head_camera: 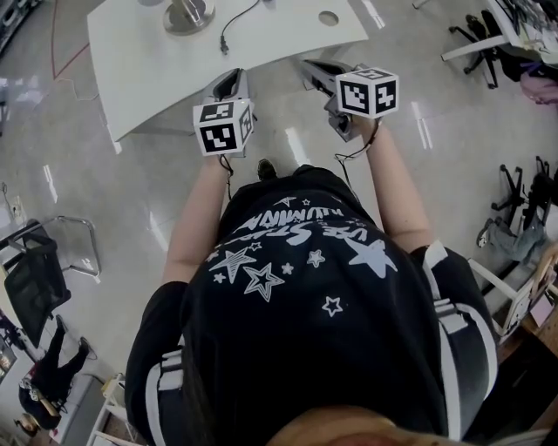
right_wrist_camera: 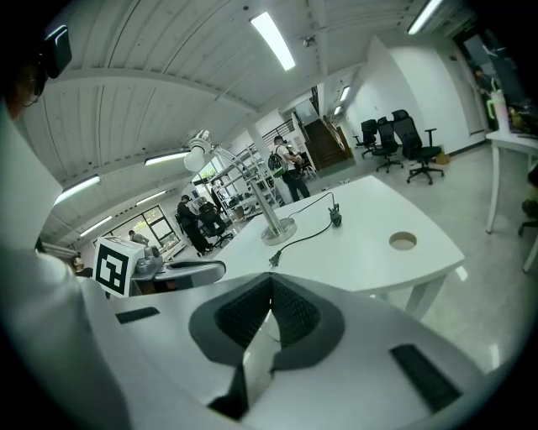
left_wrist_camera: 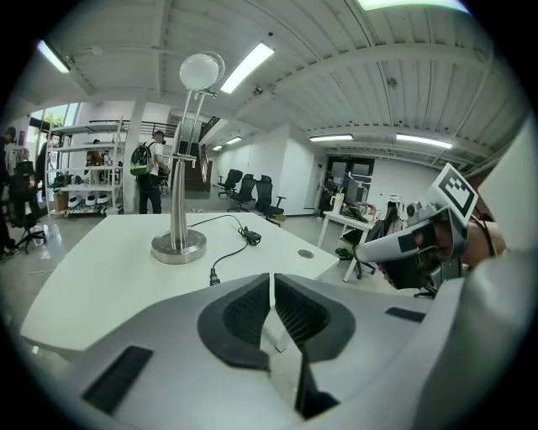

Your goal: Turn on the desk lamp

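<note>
The desk lamp [left_wrist_camera: 180, 168] stands on the white table [left_wrist_camera: 101, 269]: a round metal base, a thin pole and a globe head, unlit. In the head view only its base [head_camera: 187, 13] shows at the top edge. Its black cord with an inline switch [left_wrist_camera: 251, 238] lies loose, and the plug [left_wrist_camera: 213, 277] lies unplugged on the tabletop. My left gripper [left_wrist_camera: 271, 277] hovers over the table's near edge, its pads almost touching with nothing between them. My right gripper [right_wrist_camera: 271, 279] is level beside it, shut and empty. Both are well short of the lamp [right_wrist_camera: 278, 232].
A round cable hole [head_camera: 329, 17] sits in the table's right part. Black office chairs [right_wrist_camera: 403, 138] and another white desk [left_wrist_camera: 353, 222] stand on the glossy floor beyond. People stand by shelves [left_wrist_camera: 80, 168] far off. A black chair [head_camera: 35, 279] is at my left.
</note>
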